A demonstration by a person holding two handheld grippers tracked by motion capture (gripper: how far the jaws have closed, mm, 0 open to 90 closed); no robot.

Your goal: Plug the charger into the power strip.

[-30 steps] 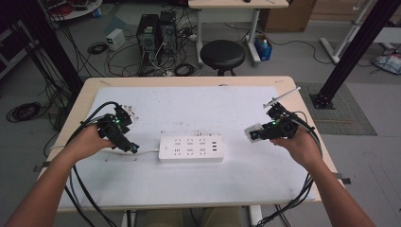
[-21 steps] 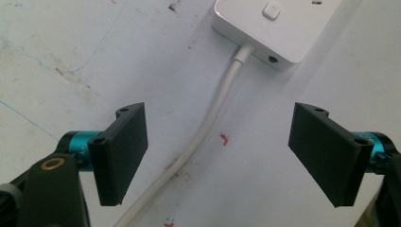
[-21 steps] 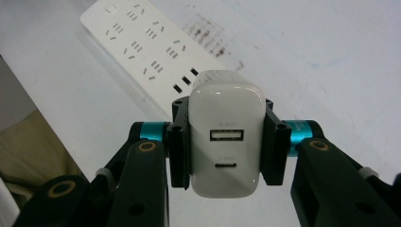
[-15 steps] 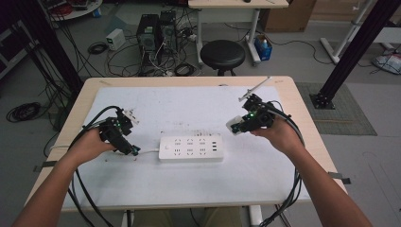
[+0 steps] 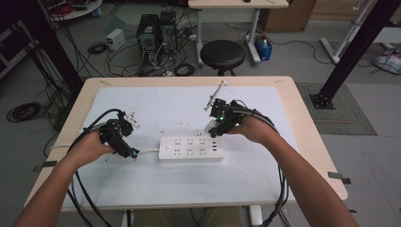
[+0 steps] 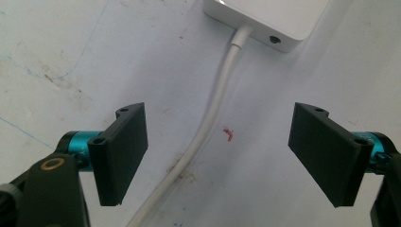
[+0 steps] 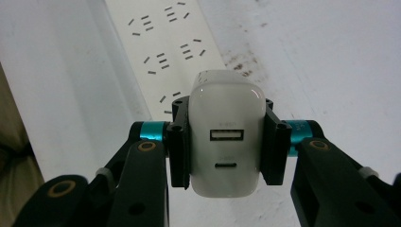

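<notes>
The right gripper (image 7: pixel 226 146) has its jaws clamped on a white USB charger (image 7: pixel 226 135), hovering just above the right end of the power strip (image 5: pixel 191 148) mid-counter. The left gripper (image 6: pixel 227 151) sits wide open over the strip's cord (image 6: pixel 208 118) at the left. Likely snag: prongs missing the slots, since nothing's pinning the strip and it could skid. No containers anywhere.

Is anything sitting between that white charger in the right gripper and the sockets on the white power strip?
Nothing visible does. The white two-port charger block is clamped in the right gripper, and the white power strip shows bare socket faces just beyond it.
</notes>
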